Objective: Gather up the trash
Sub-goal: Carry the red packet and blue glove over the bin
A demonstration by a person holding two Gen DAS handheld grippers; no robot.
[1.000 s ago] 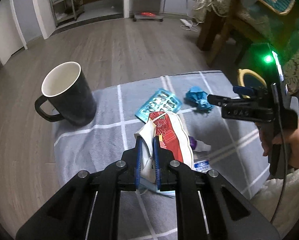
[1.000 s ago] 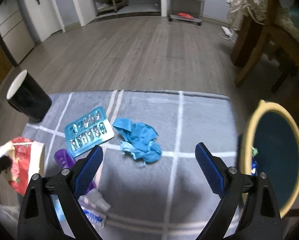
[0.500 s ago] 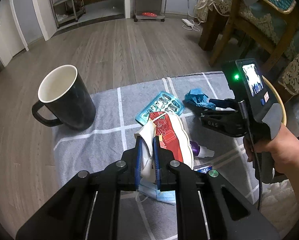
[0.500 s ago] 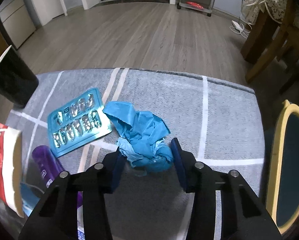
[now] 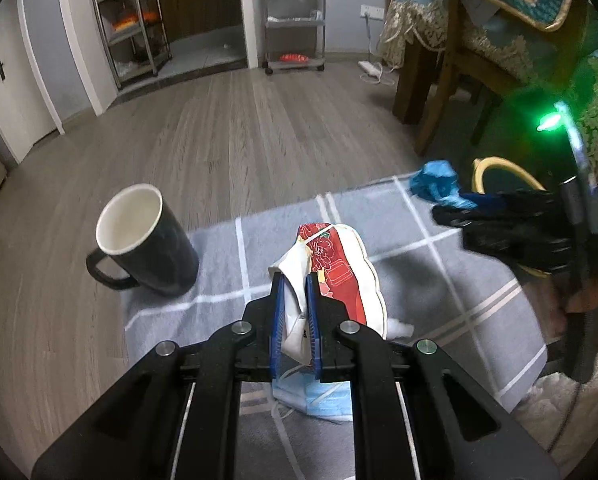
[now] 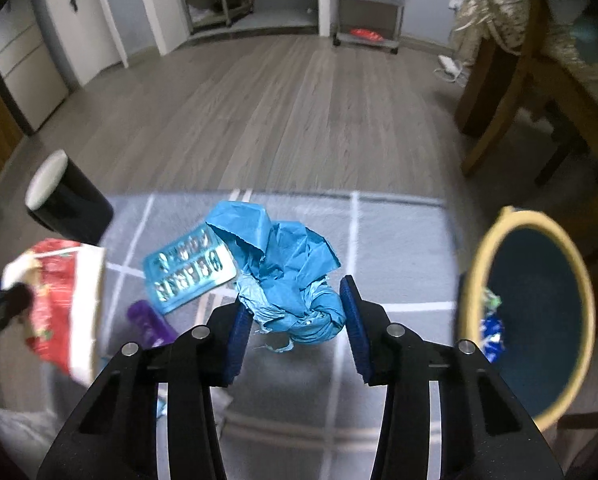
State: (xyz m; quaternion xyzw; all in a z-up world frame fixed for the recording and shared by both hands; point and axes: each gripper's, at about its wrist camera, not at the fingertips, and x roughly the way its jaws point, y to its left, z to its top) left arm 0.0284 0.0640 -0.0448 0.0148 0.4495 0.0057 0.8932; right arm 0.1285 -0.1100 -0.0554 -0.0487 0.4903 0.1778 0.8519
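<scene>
Left fingers [image 5: 285,308] pinching nearly closed on the white edge of the red-and-white wrapper [image 5: 341,268], dangling it over the grey checked rug [image 5: 439,256], right of the black mug [image 5: 147,236]. Right fingers [image 6: 237,338] partly open, clamping the crumpled blue paper [image 6: 287,276], lifting it clear of the rug, left of the yellow-rimmed bin [image 6: 473,276]. Probably carrying both toward the bin now: keeping grips firm, swinging right, releasing only once fully above the bin's rim.
</scene>
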